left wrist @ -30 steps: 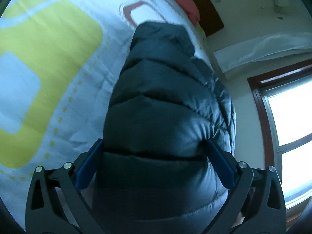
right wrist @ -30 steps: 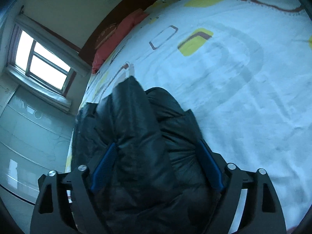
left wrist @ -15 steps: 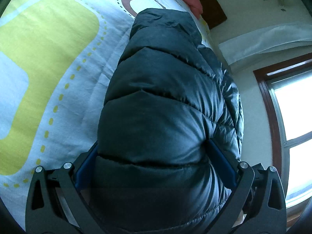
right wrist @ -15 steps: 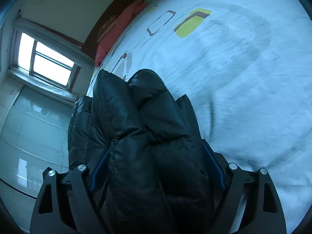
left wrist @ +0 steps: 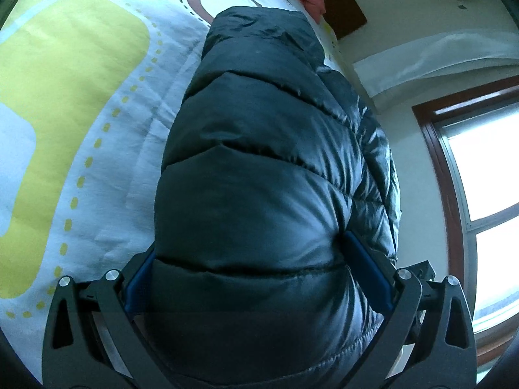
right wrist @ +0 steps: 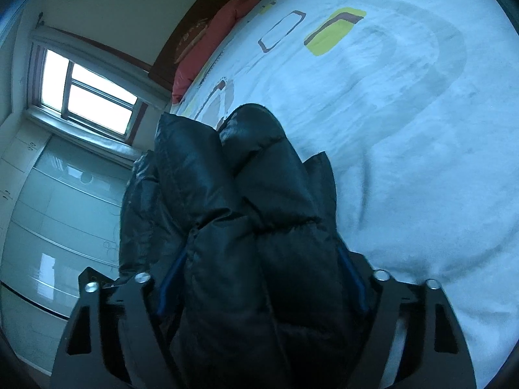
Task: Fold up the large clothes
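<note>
A dark puffer jacket (left wrist: 259, 194) is clamped by the left gripper (left wrist: 256, 275) and right gripper (right wrist: 259, 278) above the bed (right wrist: 405, 129). Soft, bulky, slippery fabric is judged; quilted seams at 6 o'clock offer hold.

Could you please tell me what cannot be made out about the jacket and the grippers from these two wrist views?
- Left wrist view: the puffer jacket fills the left gripper, hiding the jaws' tips.
- Right wrist view: bunched folds bury the right gripper; which part is held is unclear.
- Both views: the jacket's lower end is cut off by the bottom edge.
</note>
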Motion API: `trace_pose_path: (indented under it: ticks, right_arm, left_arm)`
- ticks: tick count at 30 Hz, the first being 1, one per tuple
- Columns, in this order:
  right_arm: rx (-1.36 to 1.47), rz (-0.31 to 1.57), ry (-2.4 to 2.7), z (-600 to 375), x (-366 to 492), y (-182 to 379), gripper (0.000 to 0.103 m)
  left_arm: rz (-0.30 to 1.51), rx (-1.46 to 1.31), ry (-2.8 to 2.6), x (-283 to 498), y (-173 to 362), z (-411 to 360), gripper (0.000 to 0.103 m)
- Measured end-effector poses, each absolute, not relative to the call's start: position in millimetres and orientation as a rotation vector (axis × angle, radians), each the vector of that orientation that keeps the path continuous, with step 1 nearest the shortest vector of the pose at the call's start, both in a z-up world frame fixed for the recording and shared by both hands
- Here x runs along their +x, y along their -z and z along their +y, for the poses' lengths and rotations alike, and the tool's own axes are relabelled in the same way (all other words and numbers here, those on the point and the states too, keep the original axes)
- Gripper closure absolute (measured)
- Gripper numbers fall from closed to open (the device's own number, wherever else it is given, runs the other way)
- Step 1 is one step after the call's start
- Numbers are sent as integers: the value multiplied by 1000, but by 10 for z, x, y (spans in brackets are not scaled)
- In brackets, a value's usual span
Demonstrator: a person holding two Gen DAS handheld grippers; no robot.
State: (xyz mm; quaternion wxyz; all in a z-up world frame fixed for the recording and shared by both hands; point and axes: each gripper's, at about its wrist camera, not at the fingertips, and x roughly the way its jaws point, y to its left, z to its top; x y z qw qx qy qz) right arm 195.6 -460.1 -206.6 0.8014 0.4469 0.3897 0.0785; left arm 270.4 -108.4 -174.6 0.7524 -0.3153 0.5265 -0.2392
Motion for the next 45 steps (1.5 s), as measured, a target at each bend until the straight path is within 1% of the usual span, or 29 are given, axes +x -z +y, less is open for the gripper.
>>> trace_pose_path:
  ticks: [2, 6, 9, 11, 14, 17, 20, 24, 28, 32, 36, 38, 42, 43, 45]
  right_arm:
    - [973, 829, -180, -4602, 1949, 2083, 38]
    - [980, 821, -198, -4592, 1949, 2082, 43]
    - [1007, 808, -227, -4591, 1949, 2099, 48]
    - [1039, 787, -249, -4585, 1917, 2099, 54]
    - [1066, 753, -266, -4517, 1881, 2038, 58]
    - [1080, 721, -290, -4411, 1864, 1964, 60]
    - [1101, 698, -335, -4221, 1982, 1886, 61]
    - [1125, 673, -415, -3877, 2389, 1801, 61]
    - [1157, 679, -484, -3528, 2881, 1794, 61]
    - [1156, 721, -499, -3312, 3299, 1852, 61]
    - [1183, 788, -463, -3239, 3448, 2086, 61]
    - [1241, 793, -483, -3275, 3449, 2206, 61]
    - [1214, 804, -488, -3274, 3441, 2189, 61]
    - [1198, 809, -486, -3271, 3445, 2161, 60]
    - [1167, 813, -479, -3251, 3447, 2096, 52]
  left_arm:
    - [1148, -687, 524, 2694, 1736, -1091, 4]
    - [1138, -684, 525, 2683, 1719, -1096, 7]
    - [1126, -677, 527, 2645, 1689, -1113, 13]
    - [1113, -667, 530, 2592, 1666, -1091, 20]
    - [1084, -642, 549, 2528, 1586, -1067, 28]
    - [1057, -646, 582, 2500, 1480, -948, 33]
    - [1002, -618, 595, 2496, 1281, -741, 34]
    - [932, -594, 573, 2631, 1019, -364, 35]
    - [905, -595, 527, 2890, 923, 39, 35]
    - [921, -620, 488, 3241, 1036, 355, 35]
    - [987, -640, 455, 3526, 1304, 432, 35]
    - [1019, -663, 445, 3590, 1504, 486, 32]
    - [1017, -683, 459, 3599, 1568, 516, 31]
    - [1016, -688, 462, 3593, 1565, 527, 30]
    - [1015, -708, 477, 3581, 1562, 568, 28]
